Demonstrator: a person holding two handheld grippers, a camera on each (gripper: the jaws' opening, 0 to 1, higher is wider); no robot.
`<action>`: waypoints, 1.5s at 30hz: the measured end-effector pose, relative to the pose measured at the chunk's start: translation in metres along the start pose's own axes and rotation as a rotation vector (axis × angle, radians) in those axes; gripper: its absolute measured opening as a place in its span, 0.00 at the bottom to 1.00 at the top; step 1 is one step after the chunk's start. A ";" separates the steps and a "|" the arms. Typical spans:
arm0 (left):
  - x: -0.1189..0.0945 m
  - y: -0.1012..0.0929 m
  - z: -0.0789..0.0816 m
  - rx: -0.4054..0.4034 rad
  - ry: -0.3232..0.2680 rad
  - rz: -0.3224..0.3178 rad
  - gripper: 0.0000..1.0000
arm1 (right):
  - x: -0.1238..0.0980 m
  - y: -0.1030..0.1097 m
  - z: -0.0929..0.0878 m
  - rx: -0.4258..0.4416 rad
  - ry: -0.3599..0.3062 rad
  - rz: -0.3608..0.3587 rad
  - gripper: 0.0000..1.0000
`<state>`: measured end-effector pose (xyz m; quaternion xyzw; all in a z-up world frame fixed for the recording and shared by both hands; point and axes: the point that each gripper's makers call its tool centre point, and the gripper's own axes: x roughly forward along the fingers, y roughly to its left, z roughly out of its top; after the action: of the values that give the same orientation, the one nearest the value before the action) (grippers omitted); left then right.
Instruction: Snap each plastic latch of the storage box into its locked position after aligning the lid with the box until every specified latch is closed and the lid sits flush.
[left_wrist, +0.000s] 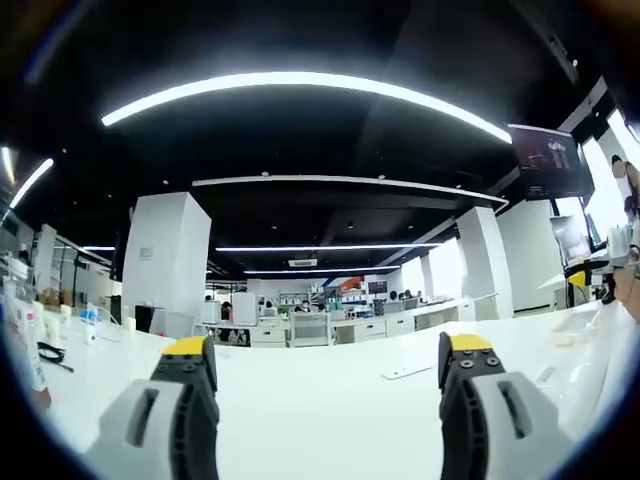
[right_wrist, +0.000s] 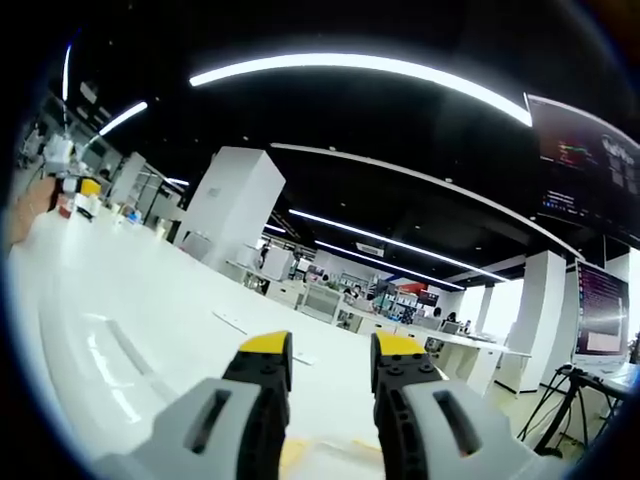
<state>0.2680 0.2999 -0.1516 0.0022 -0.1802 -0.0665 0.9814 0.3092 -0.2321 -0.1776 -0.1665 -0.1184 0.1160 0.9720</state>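
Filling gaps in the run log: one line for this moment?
left tool: open, empty, above white table | right tool: jaws part open, empty | storage box: unseen | latching: not begun

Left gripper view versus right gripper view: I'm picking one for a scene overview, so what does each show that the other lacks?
Left gripper view: its gripper open wide over the bare white table, small bottles at the left edge. Right gripper view: its gripper open with a narrower gap, two lit screens on the right. Both: white pillars, ceiling light strips and distant desks.
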 end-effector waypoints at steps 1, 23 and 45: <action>0.000 0.001 0.001 0.002 -0.004 0.007 0.92 | 0.000 -0.001 0.000 0.002 0.001 -0.003 0.30; -0.003 0.012 0.005 0.060 -0.012 0.071 0.90 | -0.004 -0.017 0.000 -0.003 0.010 -0.066 0.30; 0.017 -0.067 0.043 0.083 -0.016 -0.176 0.87 | -0.007 -0.028 -0.001 0.023 0.016 -0.101 0.30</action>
<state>0.2597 0.2325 -0.1074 0.0581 -0.1899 -0.1449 0.9693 0.3080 -0.2602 -0.1699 -0.1502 -0.1176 0.0669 0.9793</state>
